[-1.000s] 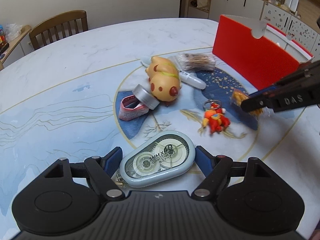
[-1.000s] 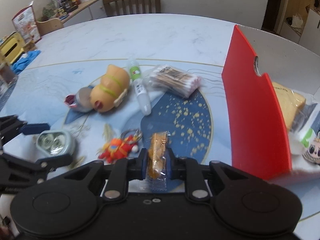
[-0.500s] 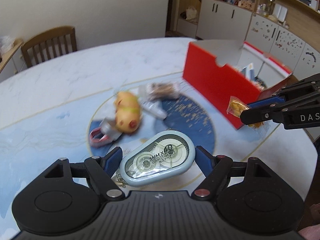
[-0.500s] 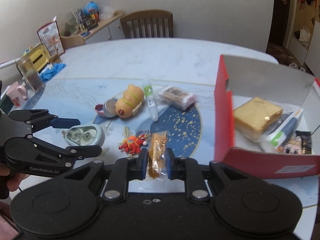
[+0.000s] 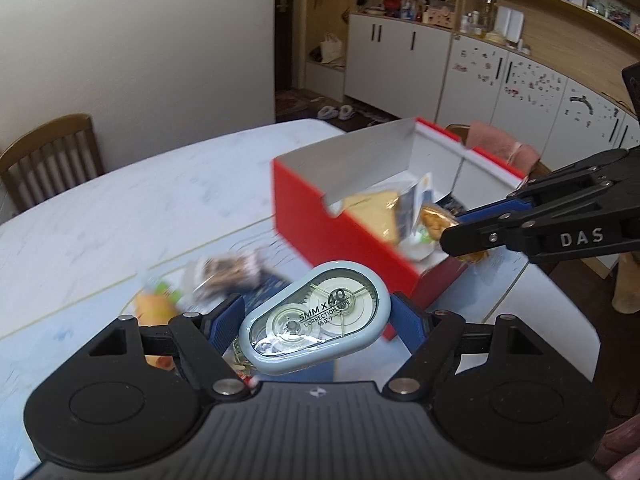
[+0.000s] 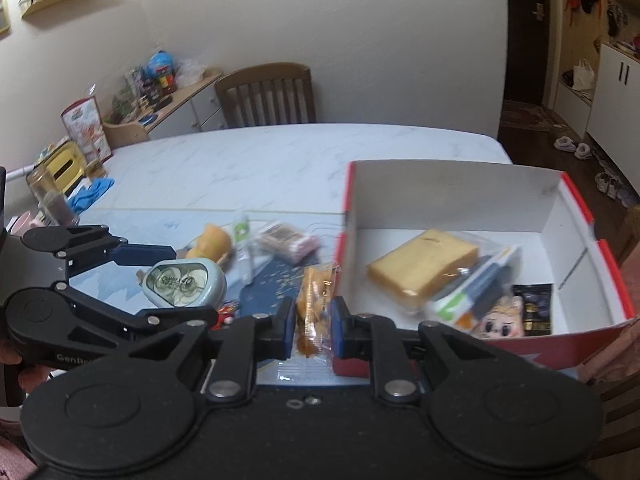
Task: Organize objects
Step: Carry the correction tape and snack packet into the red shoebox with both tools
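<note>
White cabinets back the left wrist view, where the left claw [image 5: 316,316] grips a correction tape dispenser [image 5: 316,318] above the marble tabletop [image 5: 120,216], near a red box [image 5: 340,232]. From the right wrist, the right claw [image 6: 314,316] pinches a snack packet [image 6: 314,308] tight beside that box's near corner.

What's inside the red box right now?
In the red box: a wrapped yellow cake slice, a tube-like packet, a cartoon-face item and a dark sachet. Anything beneath them is hidden.
</note>
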The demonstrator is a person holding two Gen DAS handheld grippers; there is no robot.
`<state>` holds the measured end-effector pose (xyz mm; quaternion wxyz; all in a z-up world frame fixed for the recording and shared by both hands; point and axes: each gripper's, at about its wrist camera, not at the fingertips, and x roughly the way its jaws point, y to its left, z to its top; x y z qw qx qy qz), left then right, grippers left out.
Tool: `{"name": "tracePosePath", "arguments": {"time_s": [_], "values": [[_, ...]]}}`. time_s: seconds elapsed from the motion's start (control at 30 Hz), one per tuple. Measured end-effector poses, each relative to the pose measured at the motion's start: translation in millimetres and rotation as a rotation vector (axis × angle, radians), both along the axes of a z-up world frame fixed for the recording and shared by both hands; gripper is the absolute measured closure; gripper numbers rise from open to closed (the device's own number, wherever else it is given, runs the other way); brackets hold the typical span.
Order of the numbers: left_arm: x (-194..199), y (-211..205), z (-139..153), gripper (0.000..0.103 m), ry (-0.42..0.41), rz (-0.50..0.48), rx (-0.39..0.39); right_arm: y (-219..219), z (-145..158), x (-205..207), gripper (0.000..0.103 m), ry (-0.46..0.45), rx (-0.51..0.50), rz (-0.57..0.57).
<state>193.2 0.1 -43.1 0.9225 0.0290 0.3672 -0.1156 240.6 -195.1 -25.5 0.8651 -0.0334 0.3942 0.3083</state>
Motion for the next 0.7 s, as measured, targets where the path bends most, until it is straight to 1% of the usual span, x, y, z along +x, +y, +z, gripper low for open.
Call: {"name": "tracePosePath", "arguments": {"time_s": [0.27, 0.43, 0.57, 0.7], "values": [[31.0, -45.4, 11.9, 0.025, -0.028, -0.041, 0.018, -47.6, -0.3, 26.7, 0.085, -0.012, 0.033, -0.074], [53.5, -71.3, 14.5, 0.024, -0.025, -0.056, 0.026, -77.7, -5.1, 43.5, 0.085, -0.014, 0.049, -0.116], [73.0, -94.5, 16.5, 0.024, -0.033, -0.073, 0.052, -97.5, -11.6, 59.3, 0.085, -0.011, 0.044, -0.142], [95.6, -113.6, 17.6, 0.024, -0.041, -0.067, 0.063, -112.3, -19.6, 71.1, 0.085, -0.006, 0.028, -0.155]]}}
